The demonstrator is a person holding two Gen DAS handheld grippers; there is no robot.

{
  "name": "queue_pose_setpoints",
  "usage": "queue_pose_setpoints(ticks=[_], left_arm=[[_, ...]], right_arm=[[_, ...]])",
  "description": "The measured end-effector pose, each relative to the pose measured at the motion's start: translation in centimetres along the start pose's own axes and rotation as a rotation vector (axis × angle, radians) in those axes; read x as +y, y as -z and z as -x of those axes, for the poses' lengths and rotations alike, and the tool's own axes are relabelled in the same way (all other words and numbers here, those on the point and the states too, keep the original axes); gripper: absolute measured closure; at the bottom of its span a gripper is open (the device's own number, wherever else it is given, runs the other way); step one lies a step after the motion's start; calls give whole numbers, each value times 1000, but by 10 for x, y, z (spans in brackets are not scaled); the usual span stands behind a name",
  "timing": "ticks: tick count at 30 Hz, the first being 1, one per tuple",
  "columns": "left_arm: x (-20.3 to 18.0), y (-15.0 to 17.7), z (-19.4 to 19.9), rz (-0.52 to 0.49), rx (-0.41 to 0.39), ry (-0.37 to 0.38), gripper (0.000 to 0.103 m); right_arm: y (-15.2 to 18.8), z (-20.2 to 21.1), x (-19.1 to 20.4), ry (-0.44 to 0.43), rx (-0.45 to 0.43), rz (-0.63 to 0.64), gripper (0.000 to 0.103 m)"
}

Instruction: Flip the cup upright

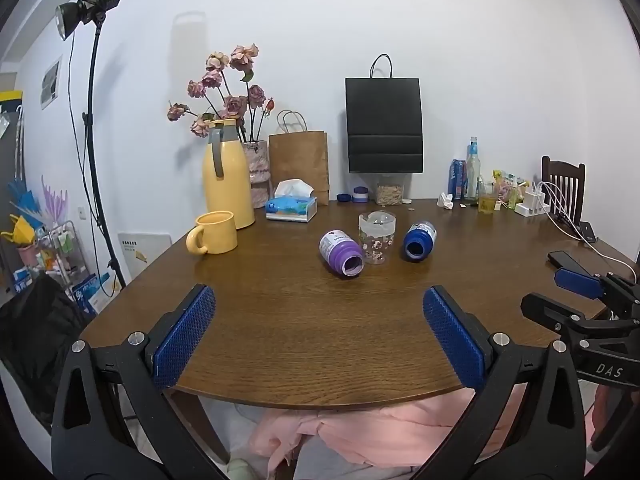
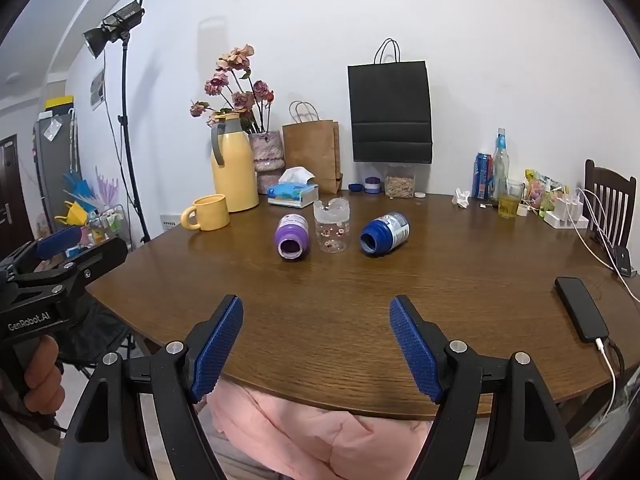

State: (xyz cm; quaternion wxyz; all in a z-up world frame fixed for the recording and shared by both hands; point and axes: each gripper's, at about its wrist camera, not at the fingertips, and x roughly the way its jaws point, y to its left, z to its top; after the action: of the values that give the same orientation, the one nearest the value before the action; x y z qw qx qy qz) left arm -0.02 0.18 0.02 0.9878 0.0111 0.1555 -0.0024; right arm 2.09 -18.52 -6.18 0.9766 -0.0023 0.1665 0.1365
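Three cups sit mid-table. A purple cup [image 1: 341,253] [image 2: 292,237] lies on its side, mouth toward me. A clear flower-print glass [image 1: 376,237] [image 2: 331,225] stands upside down between the other two. A blue cup [image 1: 418,240] [image 2: 384,233] lies on its side, mouth toward me. My left gripper [image 1: 320,304] is open and empty above the table's near edge, well short of the cups. My right gripper [image 2: 316,312] is open and empty, also near the front edge; it shows at the right of the left wrist view [image 1: 560,284].
A yellow mug [image 1: 214,233], yellow thermos [image 1: 227,174], flower vase [image 1: 256,168], tissue box [image 1: 292,206] and paper bags [image 1: 384,124] stand at the back. Bottles, a glass [image 2: 509,200] and chargers are back right. A phone [image 2: 580,308] with cable lies at right.
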Motion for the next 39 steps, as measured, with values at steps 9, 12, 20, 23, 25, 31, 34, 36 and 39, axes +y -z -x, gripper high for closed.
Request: queue_pose_setpoints(ticks=[9,12,20,23,25,31,34,36,39], left_arm=[[-2,3,-4,-2,6,-1,0],[-2,3,-4,-3,5,-1,0],[1,2,-3,-2,6,0,0],[0,2,-3,-1,5,-2,0],[0,2,-4,-1,6,-2,0],[1,1,-3,-1,6,-2,0],[1,1,-4,-1,8,-1,0],[3,4,-4,-1,8,-1,0],[4,5,-4,-1,9,0,0]], right_arm=[[0,-2,0,-1,5,-2,23],[0,-1,0,-2,6,1,23],[0,0,0,-2,7,-2,23],[0,-1,1,-1,8,-1,23],[0,-1,1,-1,8,-1,23],[0,-1,3,-2,8,0,23],[1,-3,3,-3,7,1,23],[1,-2,3,-4,8,1,23],[1,-2,3,-3,7,1,23]])
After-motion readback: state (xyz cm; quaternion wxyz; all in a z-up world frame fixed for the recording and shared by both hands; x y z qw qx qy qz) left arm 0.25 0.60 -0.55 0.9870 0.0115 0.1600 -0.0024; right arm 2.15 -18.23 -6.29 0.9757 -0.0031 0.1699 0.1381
